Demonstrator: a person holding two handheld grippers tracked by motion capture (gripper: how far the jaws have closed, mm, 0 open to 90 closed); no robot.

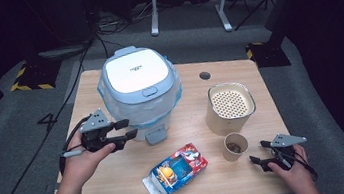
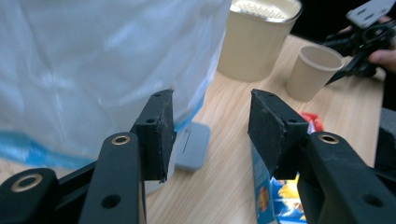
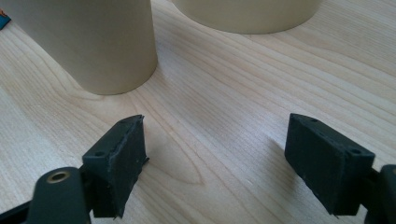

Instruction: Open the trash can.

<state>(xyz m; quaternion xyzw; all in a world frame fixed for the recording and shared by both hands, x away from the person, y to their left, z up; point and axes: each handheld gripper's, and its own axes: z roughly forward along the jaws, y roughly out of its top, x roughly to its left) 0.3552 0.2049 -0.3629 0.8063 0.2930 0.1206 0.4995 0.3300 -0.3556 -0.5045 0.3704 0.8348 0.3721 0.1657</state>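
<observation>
A white and blue rice cooker (image 1: 138, 88) wrapped in clear plastic stands at the table's back left, lid closed; in the left gripper view the rice cooker (image 2: 107, 70) is close by. My left gripper (image 1: 129, 128) is open beside the cooker's lower front, near its grey tab (image 1: 156, 137). The left gripper (image 2: 210, 133) holds nothing, and the grey tab (image 2: 191, 147) lies just beyond it. My right gripper (image 1: 258, 150) rests open near the front right edge, next to a paper cup (image 1: 235, 146). The right gripper (image 3: 219, 158) is empty over bare wood, with the paper cup (image 3: 93, 42) ahead.
A beige container (image 1: 229, 107) with a perforated insert stands behind the cup. A colourful snack box (image 1: 179, 170) lies at the front centre. The wooden table (image 1: 200, 133) has a small round hole (image 1: 204, 75) at the back. Cables and stands are on the floor around it.
</observation>
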